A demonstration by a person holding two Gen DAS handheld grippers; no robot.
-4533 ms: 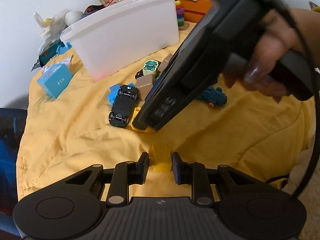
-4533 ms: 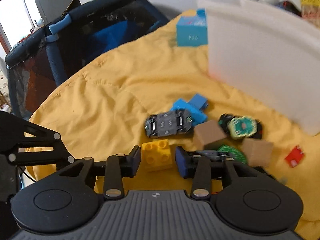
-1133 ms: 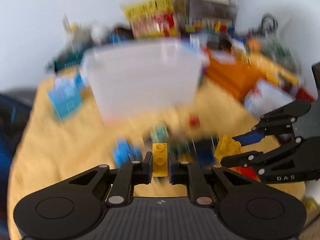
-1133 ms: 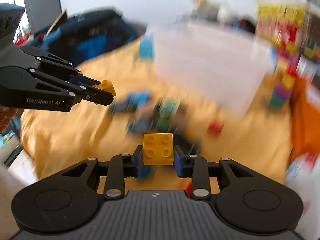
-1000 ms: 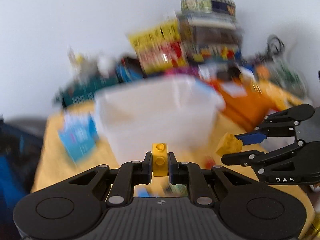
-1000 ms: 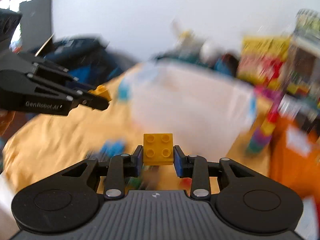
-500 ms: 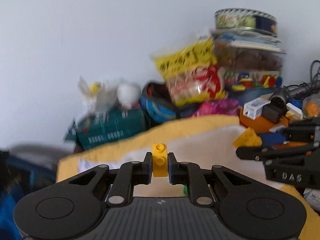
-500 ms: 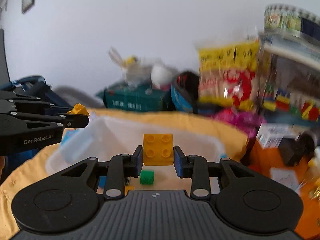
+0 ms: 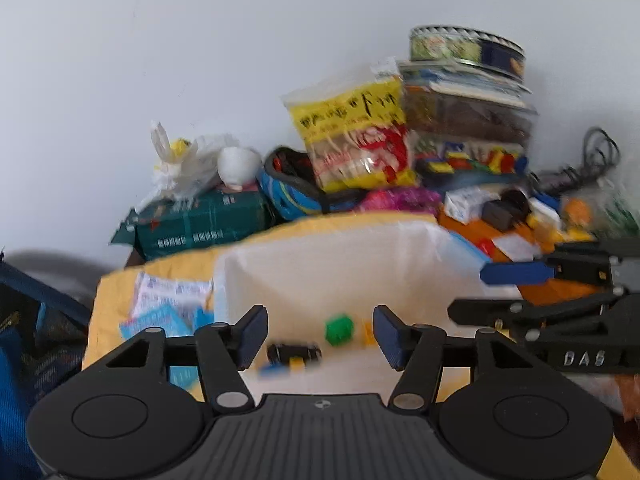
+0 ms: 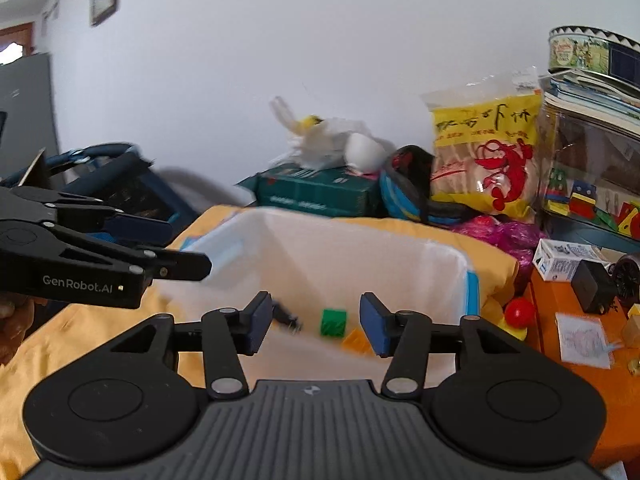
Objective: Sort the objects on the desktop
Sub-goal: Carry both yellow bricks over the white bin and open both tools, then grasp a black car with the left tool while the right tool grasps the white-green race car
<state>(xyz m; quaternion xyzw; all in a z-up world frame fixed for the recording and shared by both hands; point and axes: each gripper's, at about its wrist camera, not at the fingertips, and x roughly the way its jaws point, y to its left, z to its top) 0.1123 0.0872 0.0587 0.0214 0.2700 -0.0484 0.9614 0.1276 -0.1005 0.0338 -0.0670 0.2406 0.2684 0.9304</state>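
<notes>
Left gripper: its two blue-padded fingers were spread wide, nothing between them, poised above the bin.
Right gripper: jaws parted just as wide and empty, hovering over the same bin beside the left one.
White plastic storage bin: one, sitting on the yellow quilted cloth.
Green cube: one, on the bin floor.
Small yellow toy bricks: one showed clearly in the right view, close to the cube; another yellow blur showed in the left view.
Black toy car: one, inside the bin, blurred.
Yellow snack bag: one, behind the bin against the wall.
</notes>
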